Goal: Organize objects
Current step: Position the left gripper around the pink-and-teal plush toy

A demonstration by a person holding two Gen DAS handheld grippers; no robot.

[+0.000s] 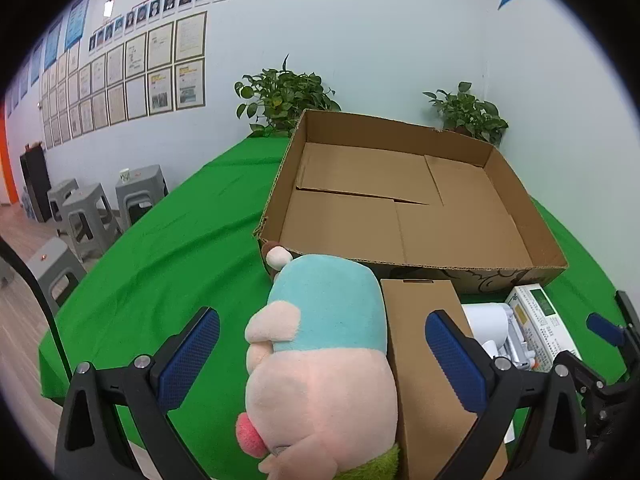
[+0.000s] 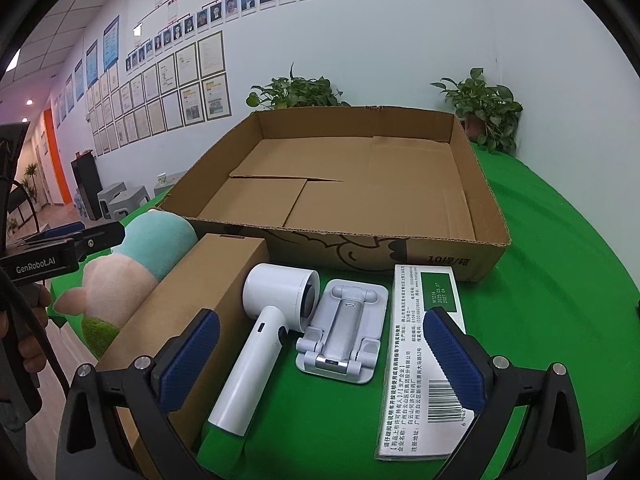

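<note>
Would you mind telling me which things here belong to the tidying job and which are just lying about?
For the job:
- plush toy
- brown carton
- white hair dryer
- grey folding stand
- medicine box
- open cardboard box

Just about:
- potted plants
- grey stools
- framed wall papers

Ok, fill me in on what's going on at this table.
A person holds a gripper in each hand over a green table; both are open and hold nothing. The left gripper hovers over a plush toy, the right gripper over a white hair dryer and a grey folding stand. A closed brown box and a medicine box lie alongside. The big cardboard tray behind them is empty, so nothing is sorted yet.
</note>
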